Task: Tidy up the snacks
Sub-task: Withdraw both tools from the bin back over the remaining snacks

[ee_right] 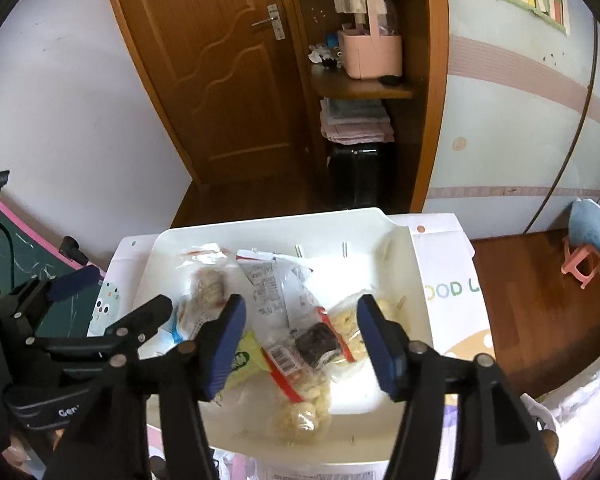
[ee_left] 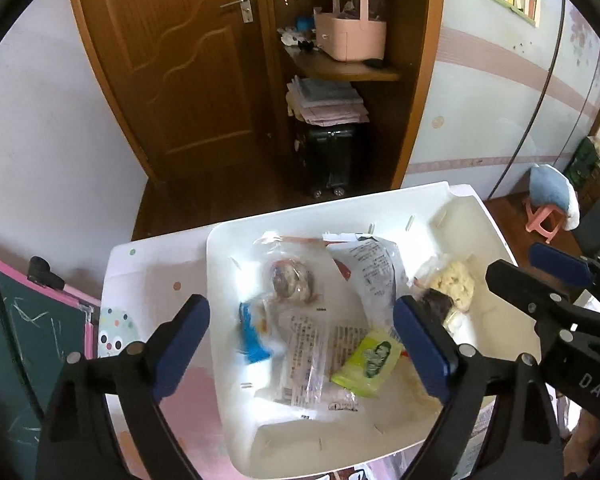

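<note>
Both grippers, left [ee_left: 302, 344] and right [ee_right: 302, 346], fingers apart, seemingly above the crowded white bin [ee_left: 228, 240].

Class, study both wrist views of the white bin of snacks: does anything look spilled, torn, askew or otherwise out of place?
Nothing is clearly spilled or torn. The snack packets lie jumbled in the white plastic bin: the green-yellow sachet sits tilted on the printed clear wrappers, and the clear bag of pale puffed pieces sprawls toward the near rim. Both open grippers hover above.
</note>
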### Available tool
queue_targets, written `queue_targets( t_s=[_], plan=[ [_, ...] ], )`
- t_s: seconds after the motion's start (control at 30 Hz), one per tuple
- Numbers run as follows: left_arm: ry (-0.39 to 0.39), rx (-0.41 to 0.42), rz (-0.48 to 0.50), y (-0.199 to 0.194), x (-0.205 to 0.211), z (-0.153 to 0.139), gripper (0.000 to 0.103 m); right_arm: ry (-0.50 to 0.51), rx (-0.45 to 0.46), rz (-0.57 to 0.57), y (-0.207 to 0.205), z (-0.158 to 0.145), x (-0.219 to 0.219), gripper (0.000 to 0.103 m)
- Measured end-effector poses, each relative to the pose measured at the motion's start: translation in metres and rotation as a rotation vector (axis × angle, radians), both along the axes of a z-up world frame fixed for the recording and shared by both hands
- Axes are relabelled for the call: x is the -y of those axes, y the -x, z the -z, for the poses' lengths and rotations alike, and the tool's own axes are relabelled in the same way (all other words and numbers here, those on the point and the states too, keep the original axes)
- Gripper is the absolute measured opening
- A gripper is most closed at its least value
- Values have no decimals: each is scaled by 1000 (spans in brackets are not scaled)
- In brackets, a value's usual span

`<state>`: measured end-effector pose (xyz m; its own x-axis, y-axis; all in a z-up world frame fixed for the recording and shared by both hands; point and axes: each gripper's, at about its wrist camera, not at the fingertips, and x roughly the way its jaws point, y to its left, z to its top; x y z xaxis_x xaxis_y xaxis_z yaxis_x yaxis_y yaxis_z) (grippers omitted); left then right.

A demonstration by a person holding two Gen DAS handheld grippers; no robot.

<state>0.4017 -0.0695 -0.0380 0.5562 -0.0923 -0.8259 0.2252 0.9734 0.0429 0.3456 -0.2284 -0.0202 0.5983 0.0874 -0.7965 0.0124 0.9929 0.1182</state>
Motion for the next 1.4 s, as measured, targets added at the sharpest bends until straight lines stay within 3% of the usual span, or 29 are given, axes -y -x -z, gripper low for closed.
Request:
queue_targets(
  t_s=[0.23,0.5,0.63,1.07,1.4],
  plan=[
    [11,20,-6,17,-7,-18,93,6,0,-6,11,-11,-2,60],
    [6,73,-8,52,-17,-55,93,24,48,-6,41,-48,-4,61],
    [19,94,-11,75,-24,-75,93,31,87,-8,66,-72,-6,69],
    [1,222,39,178,-31,-146,93,92,219,-30,170,-145,-18,72],
    [7,272,92,245,-35,-165,93,137,223,-67,227,-146,-26,78]
  ],
)
